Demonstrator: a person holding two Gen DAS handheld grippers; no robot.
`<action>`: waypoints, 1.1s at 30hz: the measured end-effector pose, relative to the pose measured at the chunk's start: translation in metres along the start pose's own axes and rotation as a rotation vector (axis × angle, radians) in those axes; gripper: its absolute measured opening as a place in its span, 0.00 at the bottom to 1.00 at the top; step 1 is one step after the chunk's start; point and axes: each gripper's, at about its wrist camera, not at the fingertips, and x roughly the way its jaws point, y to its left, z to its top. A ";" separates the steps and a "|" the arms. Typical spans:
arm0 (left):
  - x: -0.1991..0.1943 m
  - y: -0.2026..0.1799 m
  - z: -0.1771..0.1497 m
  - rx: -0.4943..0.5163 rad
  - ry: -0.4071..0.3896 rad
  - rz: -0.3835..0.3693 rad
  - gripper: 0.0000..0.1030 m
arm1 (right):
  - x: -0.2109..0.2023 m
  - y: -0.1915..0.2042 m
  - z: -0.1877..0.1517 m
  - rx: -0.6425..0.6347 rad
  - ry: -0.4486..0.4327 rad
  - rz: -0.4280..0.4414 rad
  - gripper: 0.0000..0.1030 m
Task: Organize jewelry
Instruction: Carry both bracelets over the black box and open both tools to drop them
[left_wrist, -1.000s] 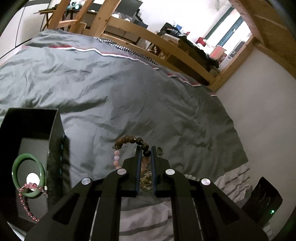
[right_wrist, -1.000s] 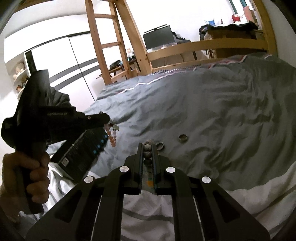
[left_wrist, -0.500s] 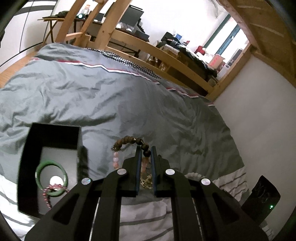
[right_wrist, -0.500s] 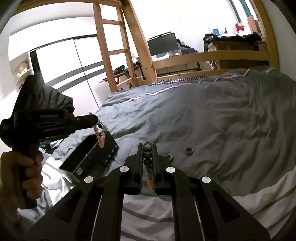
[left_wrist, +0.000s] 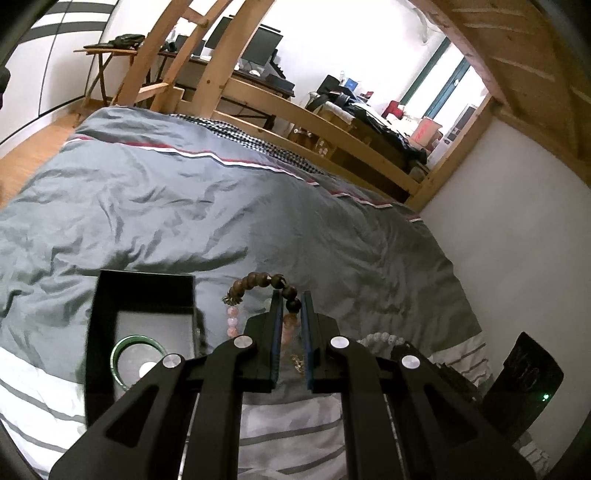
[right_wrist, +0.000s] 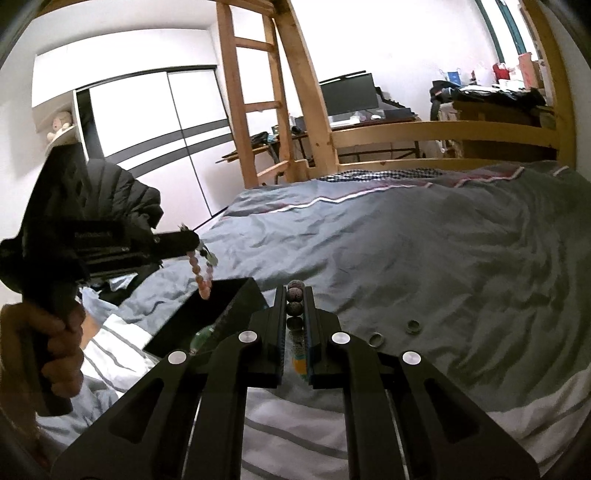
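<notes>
My left gripper (left_wrist: 290, 295) is shut on a bead bracelet (left_wrist: 258, 281) with brown and pink beads, held in the air above the bed, just right of the open black box (left_wrist: 146, 284). The box holds a green bangle (left_wrist: 122, 345). In the right wrist view the left gripper (right_wrist: 199, 245) hangs the pink beads (right_wrist: 201, 275) over the box (right_wrist: 229, 295). My right gripper (right_wrist: 296, 291) is shut on a dark lava-bead bracelet (right_wrist: 295, 295). Two rings (right_wrist: 376, 339) (right_wrist: 413, 325) lie on the grey duvet.
A white bead bracelet (left_wrist: 380, 336) lies on the bed beside a black device (left_wrist: 524, 376) with a green light. A wooden bed rail (right_wrist: 443, 129) and ladder (right_wrist: 258, 92) stand at the bed's far end. A white wall (left_wrist: 517, 240) runs along the right.
My left gripper has lifted the bracelet up and toward the box, which now sits closer to the view's centre. The right gripper has risen with its bracelet still held.
</notes>
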 end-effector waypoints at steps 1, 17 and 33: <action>-0.003 0.003 0.001 -0.003 -0.003 0.000 0.08 | 0.001 0.005 0.002 -0.007 -0.002 0.004 0.09; -0.028 0.042 0.011 -0.023 -0.006 0.012 0.08 | 0.029 0.076 0.015 -0.058 0.006 0.112 0.09; -0.021 0.088 0.010 -0.100 0.035 0.070 0.08 | 0.069 0.124 -0.006 -0.080 0.081 0.197 0.09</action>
